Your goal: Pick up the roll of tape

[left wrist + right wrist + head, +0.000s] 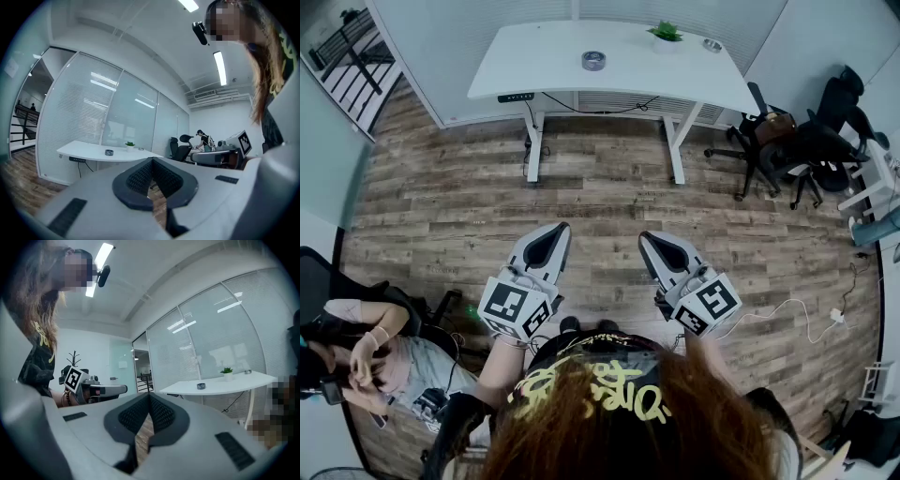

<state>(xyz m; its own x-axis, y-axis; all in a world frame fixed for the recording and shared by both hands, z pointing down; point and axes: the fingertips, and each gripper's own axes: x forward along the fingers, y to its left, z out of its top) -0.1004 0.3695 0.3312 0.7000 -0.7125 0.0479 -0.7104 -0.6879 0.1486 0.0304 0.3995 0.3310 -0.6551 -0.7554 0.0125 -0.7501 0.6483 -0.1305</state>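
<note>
Left tool [556, 230], right tool [650, 237] closed, empty (both level); approach pending: walk to tape roll [593, 60] on far bench [525, 56].

The roll of tape [593, 60] is coloured silver-grey, the desk [534, 66] white and the plant [666, 31] green. The floor [609, 178] is patterned in brown and grey wood planks. The left gripper [559, 229] and right gripper [646, 237] are shelled in light grey and lined with black, finely ribbed pads [140, 177]; each is topped by a white cube printed with black square markers. The office chairs [811, 141] are coloured black, and a black shirt [581, 361] is marked with yellow lettering
</note>
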